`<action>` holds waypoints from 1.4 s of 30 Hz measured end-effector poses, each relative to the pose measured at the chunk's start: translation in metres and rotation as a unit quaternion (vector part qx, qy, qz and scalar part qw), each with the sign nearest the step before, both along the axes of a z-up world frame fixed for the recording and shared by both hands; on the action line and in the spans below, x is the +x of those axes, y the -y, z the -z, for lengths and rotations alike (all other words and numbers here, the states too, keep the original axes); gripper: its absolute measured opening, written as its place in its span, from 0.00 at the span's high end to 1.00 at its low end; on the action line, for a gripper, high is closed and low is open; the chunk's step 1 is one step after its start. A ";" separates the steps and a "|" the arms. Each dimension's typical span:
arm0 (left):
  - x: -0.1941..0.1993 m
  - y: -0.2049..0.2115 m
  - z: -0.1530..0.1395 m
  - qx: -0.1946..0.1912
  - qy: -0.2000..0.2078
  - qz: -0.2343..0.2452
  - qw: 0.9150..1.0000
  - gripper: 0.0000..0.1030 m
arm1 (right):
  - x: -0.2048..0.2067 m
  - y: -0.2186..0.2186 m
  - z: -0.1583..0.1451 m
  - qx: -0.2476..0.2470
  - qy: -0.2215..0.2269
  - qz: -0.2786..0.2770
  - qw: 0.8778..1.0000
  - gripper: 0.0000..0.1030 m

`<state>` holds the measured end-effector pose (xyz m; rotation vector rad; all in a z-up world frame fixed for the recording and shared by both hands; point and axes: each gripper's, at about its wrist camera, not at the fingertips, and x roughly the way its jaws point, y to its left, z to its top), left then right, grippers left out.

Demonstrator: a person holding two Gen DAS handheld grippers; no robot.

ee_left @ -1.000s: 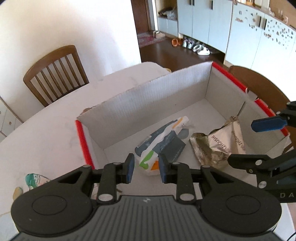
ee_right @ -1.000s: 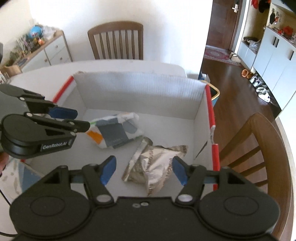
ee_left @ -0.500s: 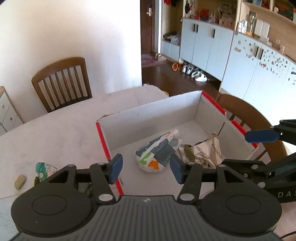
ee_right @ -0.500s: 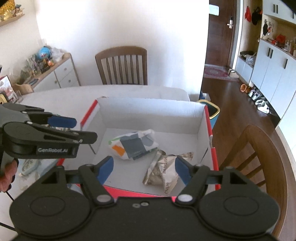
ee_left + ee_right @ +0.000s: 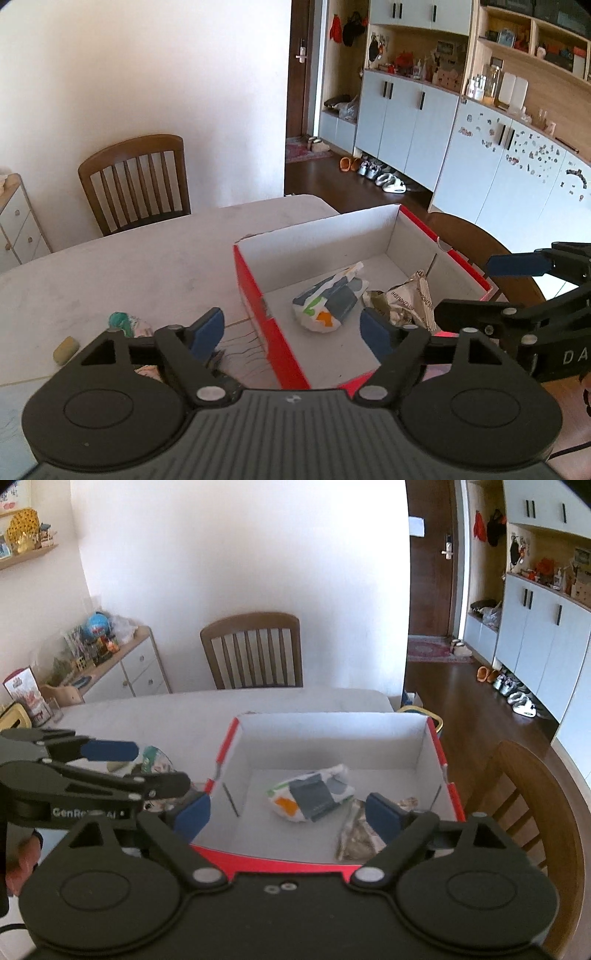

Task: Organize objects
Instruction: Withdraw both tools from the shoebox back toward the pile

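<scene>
Blue-padded left gripper and right gripper now opening wider, empty, above box.

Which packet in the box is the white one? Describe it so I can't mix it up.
Find the red-edged cardboard box on the table. Two packets lie on its floor. The white packet lies left of the crumpled silver foil one; it alone has grey, green and orange patches.
</scene>
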<state>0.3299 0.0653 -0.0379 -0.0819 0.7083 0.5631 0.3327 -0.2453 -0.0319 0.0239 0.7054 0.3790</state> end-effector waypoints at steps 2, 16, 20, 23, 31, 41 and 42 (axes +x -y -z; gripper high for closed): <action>-0.011 -0.002 -0.001 -0.003 0.003 0.003 1.000 0.20 | -0.007 -0.009 -0.002 0.001 0.008 0.006 1.000 0.06; -0.087 -0.028 -0.010 -0.008 0.022 0.014 1.000 0.02 | -0.040 -0.072 -0.003 0.005 0.025 0.030 0.999 0.01; -0.103 -0.037 -0.011 -0.004 0.028 0.012 1.000 0.00 | -0.046 -0.090 -0.003 0.006 0.025 0.032 0.999 0.01; -0.116 -0.045 -0.009 0.000 0.030 0.013 0.999 0.00 | -0.049 -0.103 -0.002 0.007 0.025 0.034 0.999 0.01; -0.150 -0.076 -0.004 -0.019 0.039 0.007 0.999 0.00 | -0.055 -0.138 0.006 0.002 0.022 0.030 0.999 0.01; -0.197 -0.113 0.010 -0.041 0.047 -0.006 0.998 0.00 | -0.056 -0.180 0.025 -0.011 0.010 0.011 1.000 0.01; -0.203 -0.118 0.011 -0.038 0.051 -0.012 0.998 0.00 | -0.056 -0.185 0.027 -0.012 0.009 0.007 1.000 0.01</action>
